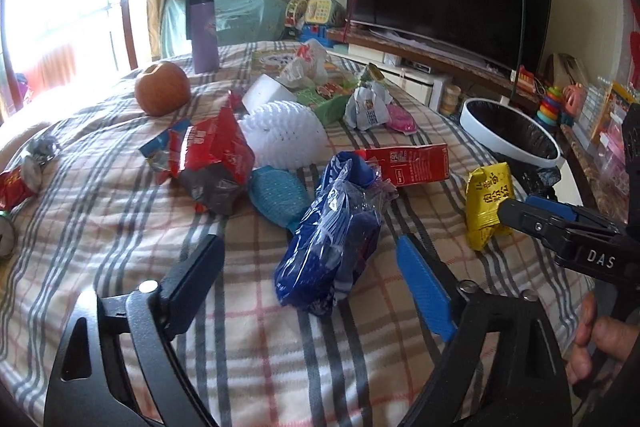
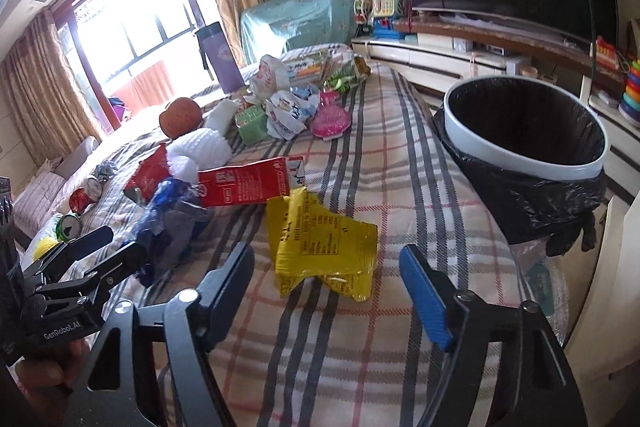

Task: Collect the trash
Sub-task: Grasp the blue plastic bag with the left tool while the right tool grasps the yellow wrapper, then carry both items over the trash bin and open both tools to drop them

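Blue crinkled plastic, a bag (image 1: 332,231), lies on the plaid blanket (image 1: 120,219) between the spread fingers of the left gripper (image 1: 310,251), untouched, well short of the white bin (image 1: 510,131) off the blanket's far right edge. From the right wrist, the right gripper (image 2: 326,263) stands wide around a yellow wrapper (image 2: 324,243) without pressing it, the black-lined bin just beyond to the right.

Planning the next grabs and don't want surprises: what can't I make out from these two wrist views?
- Bin inside: dark liner; neither view shows its contents.
- Red carton: its near left end is hidden behind the blue plastic bag in the left wrist view.
- Yellow wrapper: partly covered by the right gripper there; whole in the right wrist view.
- Cans at the left edge: small, partly blocked by the left gripper.
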A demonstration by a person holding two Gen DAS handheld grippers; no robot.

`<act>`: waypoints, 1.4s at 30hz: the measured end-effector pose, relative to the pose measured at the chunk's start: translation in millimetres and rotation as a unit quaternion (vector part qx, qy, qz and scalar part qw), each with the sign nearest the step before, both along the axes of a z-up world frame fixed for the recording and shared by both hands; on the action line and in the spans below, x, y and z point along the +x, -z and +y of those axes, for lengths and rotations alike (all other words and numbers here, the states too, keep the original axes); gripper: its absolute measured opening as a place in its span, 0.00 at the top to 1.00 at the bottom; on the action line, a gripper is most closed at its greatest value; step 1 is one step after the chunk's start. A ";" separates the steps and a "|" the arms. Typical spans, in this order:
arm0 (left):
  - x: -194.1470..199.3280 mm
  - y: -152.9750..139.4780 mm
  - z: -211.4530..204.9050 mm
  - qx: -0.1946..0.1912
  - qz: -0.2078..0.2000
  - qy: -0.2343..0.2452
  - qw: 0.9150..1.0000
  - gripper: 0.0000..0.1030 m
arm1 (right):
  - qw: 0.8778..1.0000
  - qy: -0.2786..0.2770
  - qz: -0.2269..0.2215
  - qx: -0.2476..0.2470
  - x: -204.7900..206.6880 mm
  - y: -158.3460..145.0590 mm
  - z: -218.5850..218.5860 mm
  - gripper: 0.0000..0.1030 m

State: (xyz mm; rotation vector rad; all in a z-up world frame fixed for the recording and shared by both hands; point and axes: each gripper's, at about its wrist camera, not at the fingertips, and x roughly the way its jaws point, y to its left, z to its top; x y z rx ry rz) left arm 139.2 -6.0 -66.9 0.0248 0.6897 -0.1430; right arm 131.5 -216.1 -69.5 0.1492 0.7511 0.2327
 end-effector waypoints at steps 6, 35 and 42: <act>15.8 12.8 -10.1 -0.001 0.029 0.027 0.999 0.60 | 1.000 -0.013 0.014 0.014 9.4 8.4 -0.8 0.51; 13.5 -23.8 -97.7 -0.043 0.015 0.138 0.989 0.78 | 0.998 0.047 -0.023 0.047 -11.8 -22.7 -86.5 0.64; 33.5 -29.4 -140.0 -0.034 0.024 0.172 0.984 0.78 | 0.996 0.072 -0.023 0.050 -1.4 -28.5 -117.9 0.64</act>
